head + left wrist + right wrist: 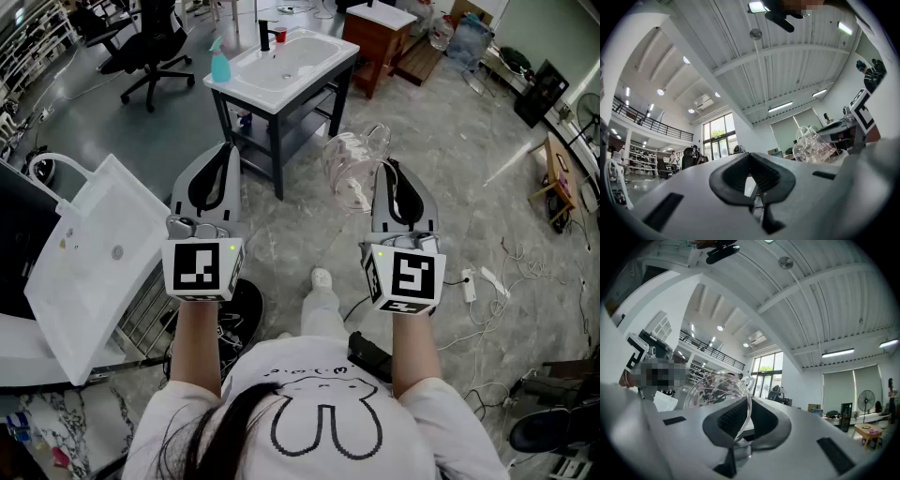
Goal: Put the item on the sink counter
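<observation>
A clear glass jug (352,164) with a pink flower print and a handle hangs in the air above the floor. My right gripper (395,171) is shut on its rim, and in the right gripper view the glass wall (717,390) passes between the two dark pads. My left gripper (217,157) is level with it at the left, jaws together with nothing in them. From the left gripper view the jug (813,145) shows off to the right. The white sink counter (314,70) on a dark frame stands ahead, beyond both grippers.
On the sink counter stand a teal bottle (220,66), a black tap (265,36) and a red cup (279,37). A white basin (94,253) leans at the left. An office chair (150,47), a wooden cabinet (375,37) and floor cables (487,281) surround the area.
</observation>
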`<state>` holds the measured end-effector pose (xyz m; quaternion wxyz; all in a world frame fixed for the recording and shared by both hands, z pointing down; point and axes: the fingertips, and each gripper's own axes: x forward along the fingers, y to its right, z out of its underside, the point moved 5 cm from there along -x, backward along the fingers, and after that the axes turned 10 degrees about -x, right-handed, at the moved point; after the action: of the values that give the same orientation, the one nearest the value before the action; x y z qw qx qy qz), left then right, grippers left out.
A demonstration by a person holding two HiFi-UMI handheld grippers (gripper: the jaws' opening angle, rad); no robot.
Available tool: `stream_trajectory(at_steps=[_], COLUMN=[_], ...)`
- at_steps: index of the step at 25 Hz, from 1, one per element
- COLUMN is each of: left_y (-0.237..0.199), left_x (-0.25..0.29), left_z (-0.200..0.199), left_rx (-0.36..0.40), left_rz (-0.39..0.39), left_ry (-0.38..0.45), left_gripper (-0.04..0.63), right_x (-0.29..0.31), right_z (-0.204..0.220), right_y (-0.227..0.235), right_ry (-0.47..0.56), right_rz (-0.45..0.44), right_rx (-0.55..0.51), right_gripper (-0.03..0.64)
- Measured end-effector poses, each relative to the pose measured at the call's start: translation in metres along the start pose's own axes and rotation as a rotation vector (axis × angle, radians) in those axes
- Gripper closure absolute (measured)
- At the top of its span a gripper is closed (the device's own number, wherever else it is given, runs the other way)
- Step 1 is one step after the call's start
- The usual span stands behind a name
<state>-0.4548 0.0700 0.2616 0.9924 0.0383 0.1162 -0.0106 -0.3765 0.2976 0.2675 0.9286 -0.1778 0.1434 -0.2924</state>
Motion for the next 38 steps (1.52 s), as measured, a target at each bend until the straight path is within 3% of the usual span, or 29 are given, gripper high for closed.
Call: stream_trajectory(at_steps=[10,20,30,38], left_y=[-0.016,-0.036,-0.044,-0.061], left_x=[0.044,0.135,0.251,0.301], left_z=[0.005,0.042,0.055,0.073], left_rx=[-0.002,0.004,-0.003,0.016], left_rz=[0.004,-0.038,-0.169,-0.241], left_ry=[0.001,-0.049,-0.039,-0.048], left_gripper=[0.586,0.586,0.586,0.586], right_x=[0.044,0.14,0.27,0.34], right_z=[0.011,0.051,0.088,0.105], right_y=[0.013,0.048,0.113,0.119], right_ry=[-0.011,-0.039,-0.02,0.006], right_rz=[0.018,-0.022,-0.118,-0.192], right_rx=[0.019,0.059,0.075,0.085], right_gripper=[0.575,0.575,0.575,0.575])
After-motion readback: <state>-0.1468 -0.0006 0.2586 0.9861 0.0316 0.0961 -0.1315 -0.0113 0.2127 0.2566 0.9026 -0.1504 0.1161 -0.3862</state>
